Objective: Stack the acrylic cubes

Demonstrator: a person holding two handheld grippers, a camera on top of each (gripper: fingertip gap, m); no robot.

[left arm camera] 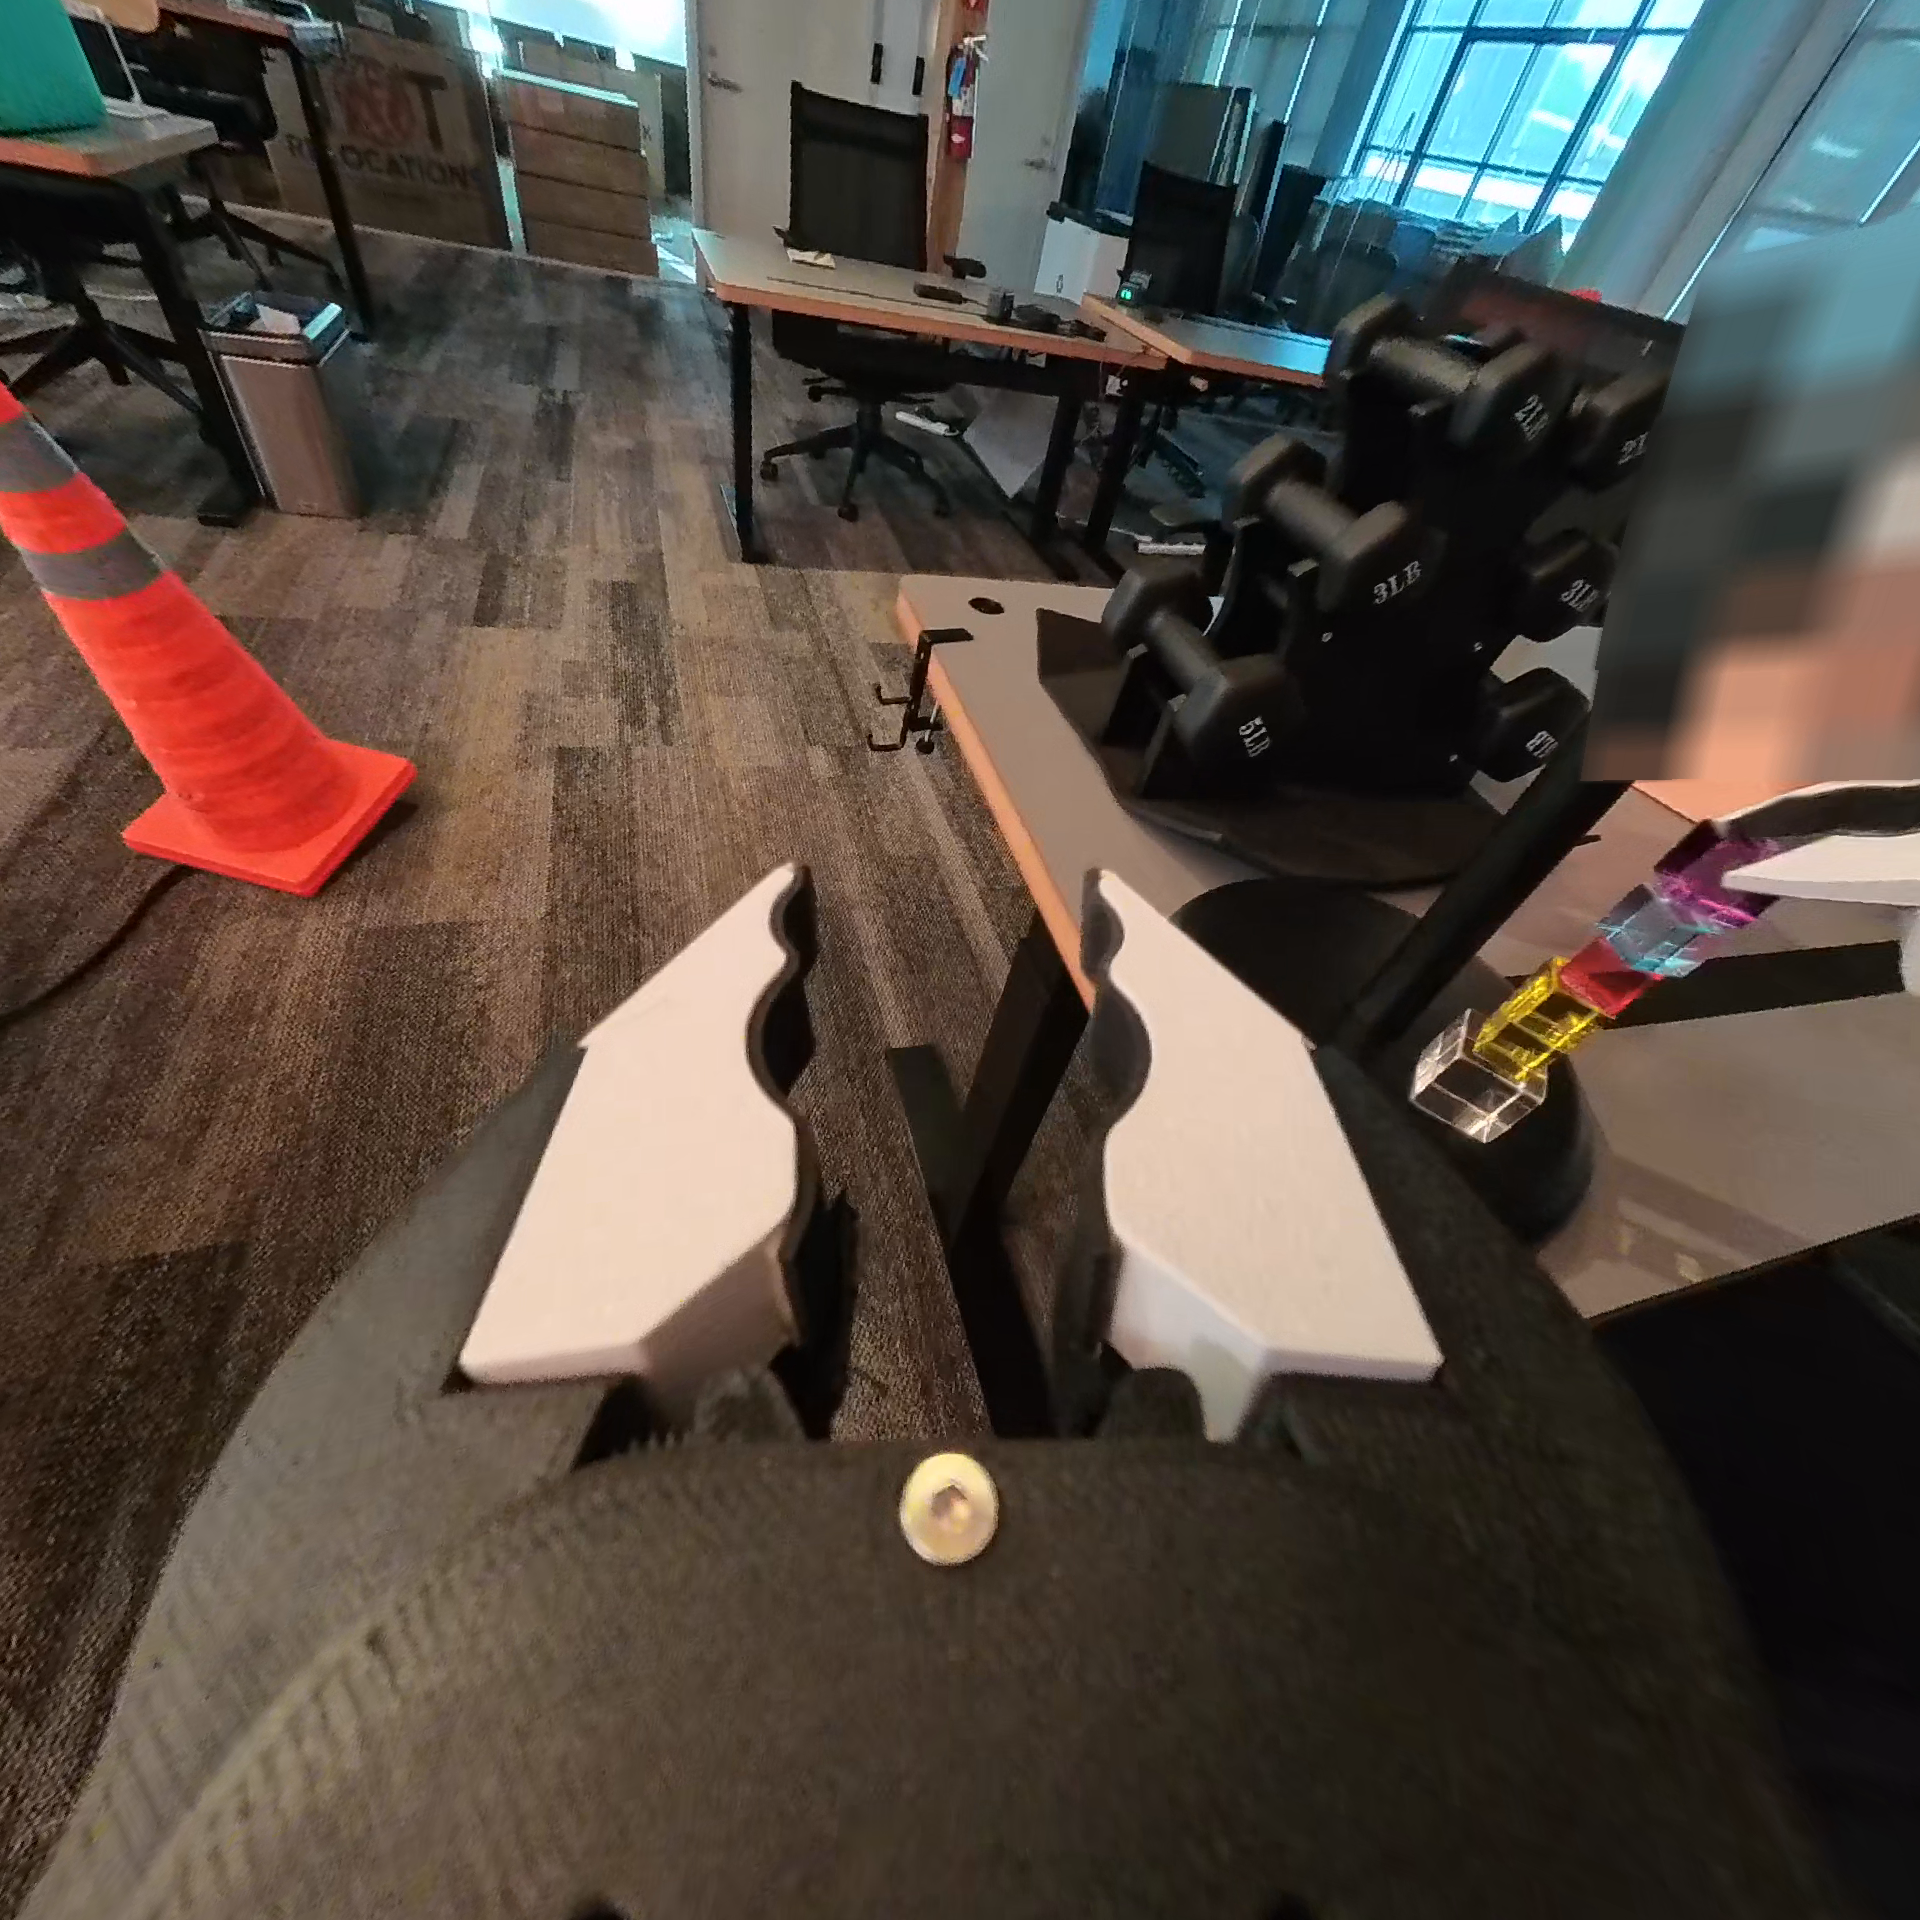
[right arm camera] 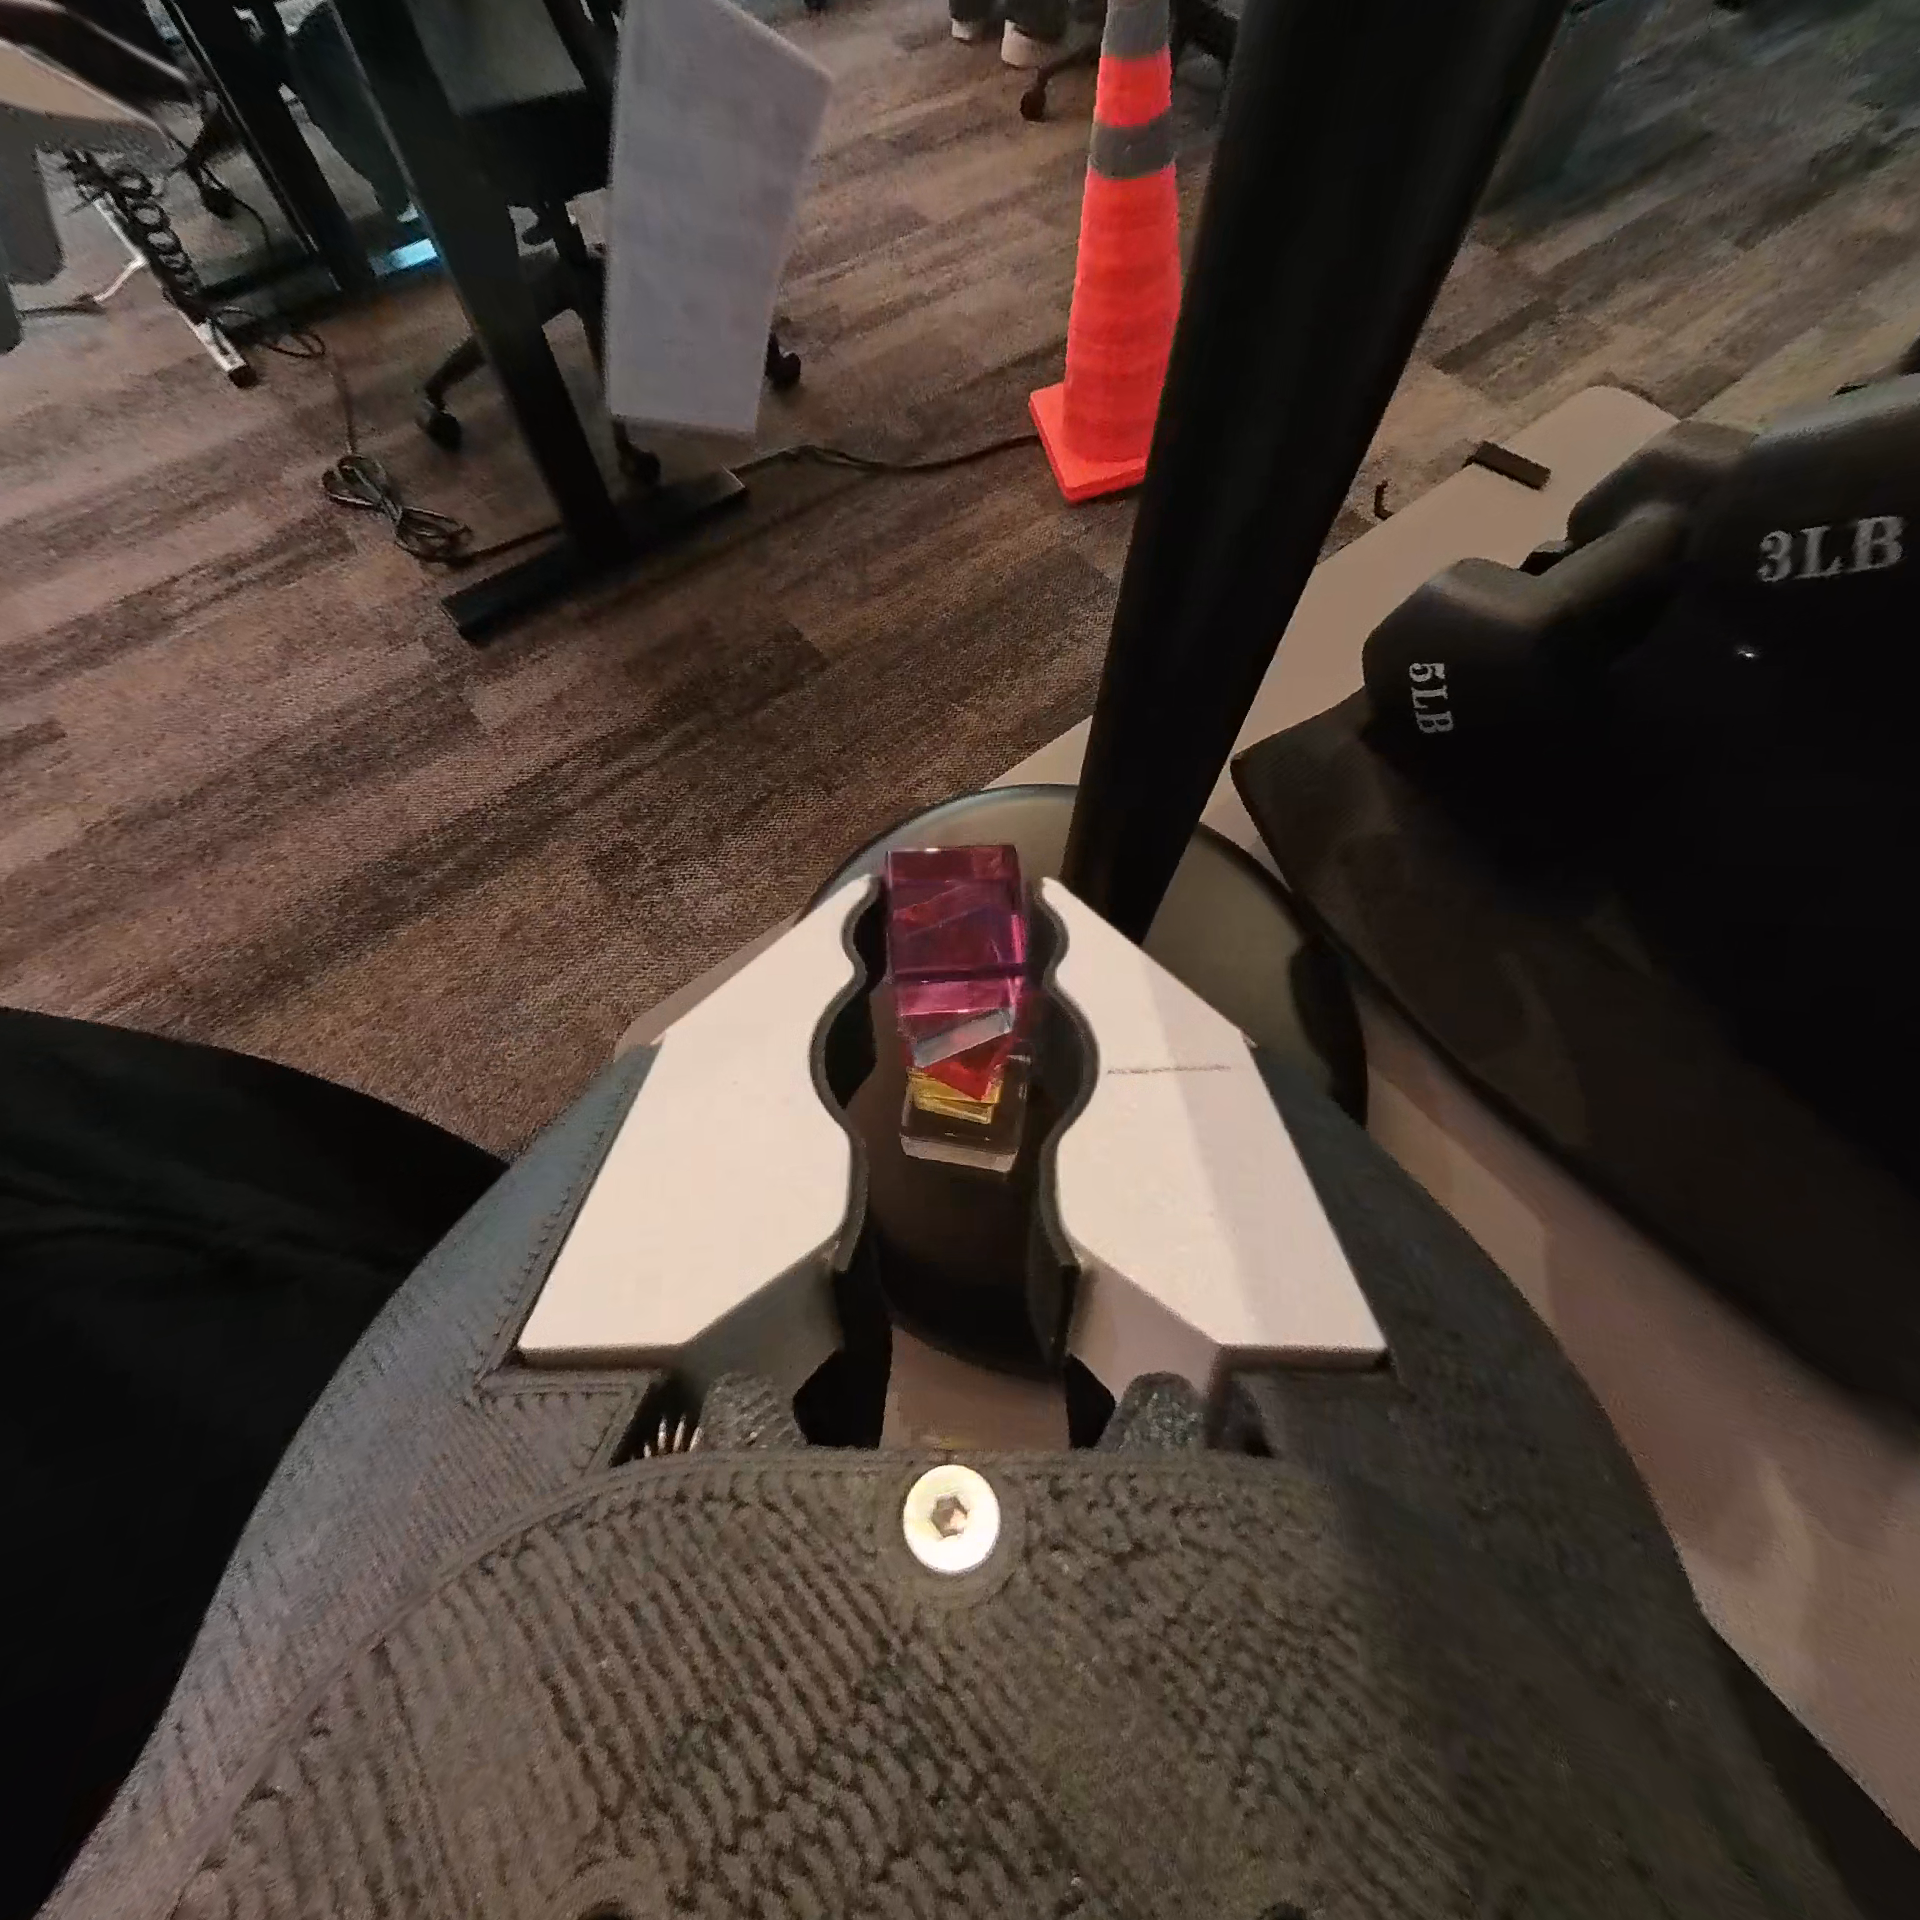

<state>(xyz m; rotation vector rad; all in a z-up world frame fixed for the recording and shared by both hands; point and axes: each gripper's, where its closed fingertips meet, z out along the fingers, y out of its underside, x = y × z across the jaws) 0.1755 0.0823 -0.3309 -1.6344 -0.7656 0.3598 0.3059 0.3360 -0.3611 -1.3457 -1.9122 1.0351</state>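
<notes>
A leaning stack of small see-through cubes stands on a black round base [left arm camera: 1538, 1153] at the table's near corner: a clear cube [left arm camera: 1475, 1081] at the bottom, then yellow [left arm camera: 1538, 1013], red [left arm camera: 1600, 961], pale blue [left arm camera: 1652, 930] and a magenta cube [left arm camera: 1704, 878] on top. My right gripper [right arm camera: 956, 888] is shut on the magenta cube [right arm camera: 951, 914], one pad on each side. It also shows at the right edge of the left wrist view [left arm camera: 1735, 862]. My left gripper [left arm camera: 945, 878] is open and empty, to the left of the stack, over the table edge and the carpet.
A black rack of dumbbells [left arm camera: 1351, 582] stands on the grey table [left arm camera: 1039, 665] just behind the stack. A black pole [right arm camera: 1247, 416] rises from a round base beside the cubes. An orange cone [left arm camera: 156, 644] stands on the carpet. Desks and chairs stand farther off. Left tips to right tips: about 30 centimetres.
</notes>
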